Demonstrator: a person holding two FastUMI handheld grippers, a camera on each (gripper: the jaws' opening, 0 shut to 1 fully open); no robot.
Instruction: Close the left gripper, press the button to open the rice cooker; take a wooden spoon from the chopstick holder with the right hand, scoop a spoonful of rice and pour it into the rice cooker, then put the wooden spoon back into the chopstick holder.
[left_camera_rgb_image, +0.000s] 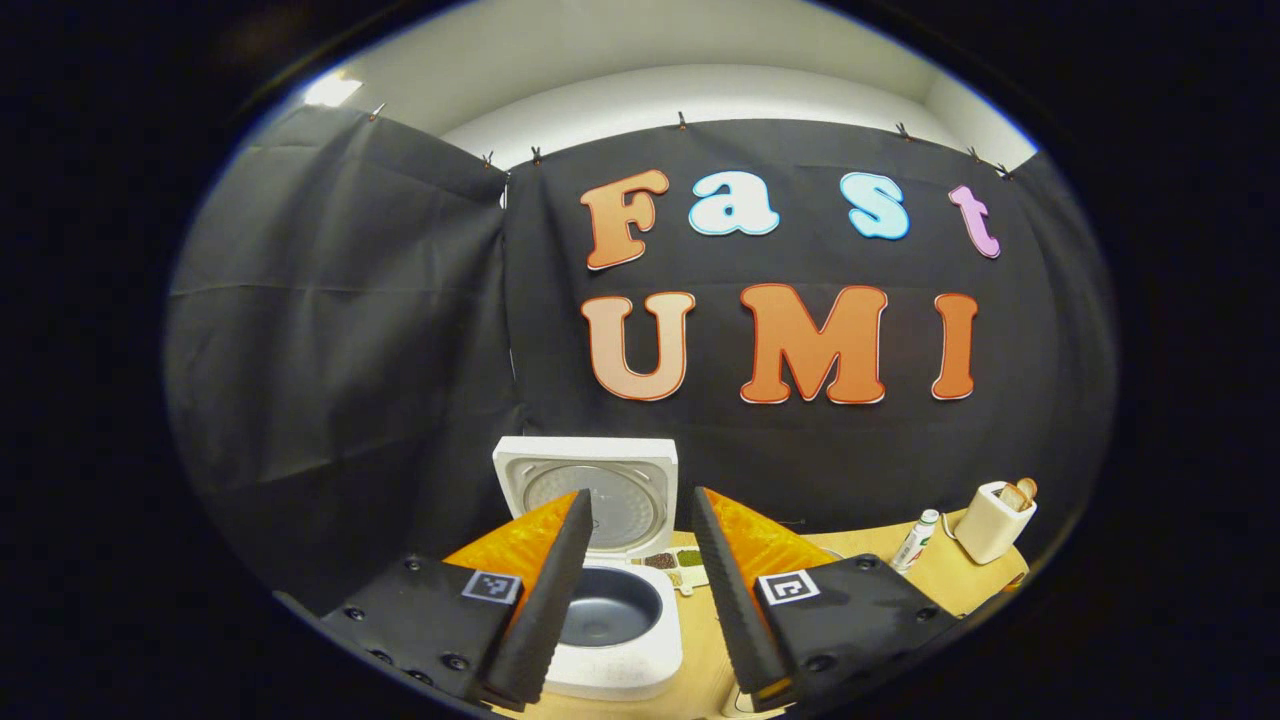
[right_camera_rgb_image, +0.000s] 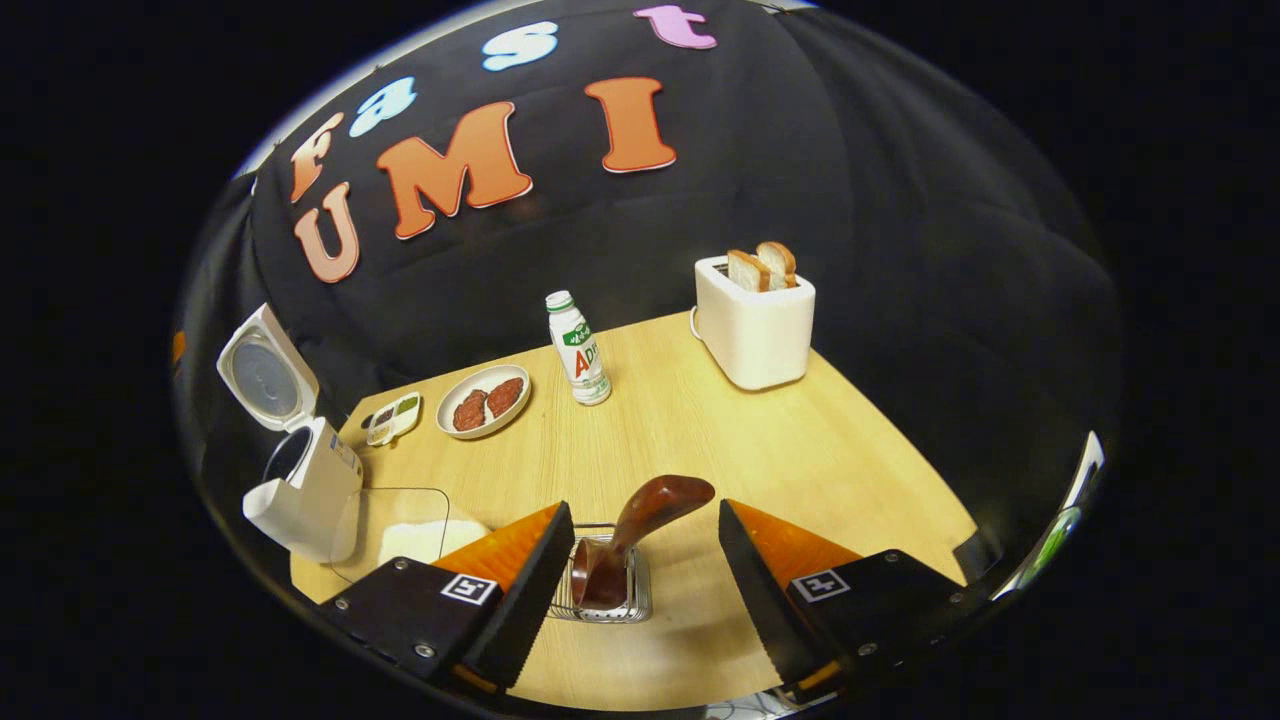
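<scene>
Hovering over the desk (right_camera_rgb_image: 760, 440), the right hand-held gripper (right_camera_rgb_image: 640, 560) has its jaws spread wide and nothing between them, and the wooden spoon (right_camera_rgb_image: 640, 530) sits right in that gap, standing in the chopstick holder (right_camera_rgb_image: 605, 600), a small wire basket just ahead of the fingertips. The spoon leans, its upper end tipped up and toward the right finger, touching neither finger as far as I can see. Off to that gripper's left, at the desk's edge, the rice cooker (right_camera_rgb_image: 300, 480) stands with its lid (right_camera_rgb_image: 265, 370) flipped up, and just beside it a clear container holds something white, likely the rice (right_camera_rgb_image: 420, 540). Farther back there's a small divided dish (right_camera_rgb_image: 392, 418), a plate (right_camera_rgb_image: 485, 400) with two reddish-brown pieces, an upright bottle (right_camera_rgb_image: 578, 348), and a toaster (right_camera_rgb_image: 752, 325) with two slices of bread poking out the top. Over on the other side, the left hand-held gripper (left_camera_rgb_image: 640, 580) is also open, jaws apart, holding nothing, poised above and just in front of the rice cooker (left_camera_rgb_image: 610, 620). The dark inner pot (left_camera_rgb_image: 608, 605) shows between and below its fingers, the raised lid (left_camera_rgb_image: 590, 480) standing behind them against the black cloth wall (left_camera_rgb_image: 350, 330). The bottle (left_camera_rgb_image: 916, 540) and toaster (left_camera_rgb_image: 995, 520) sit well off to that gripper's right.
</scene>
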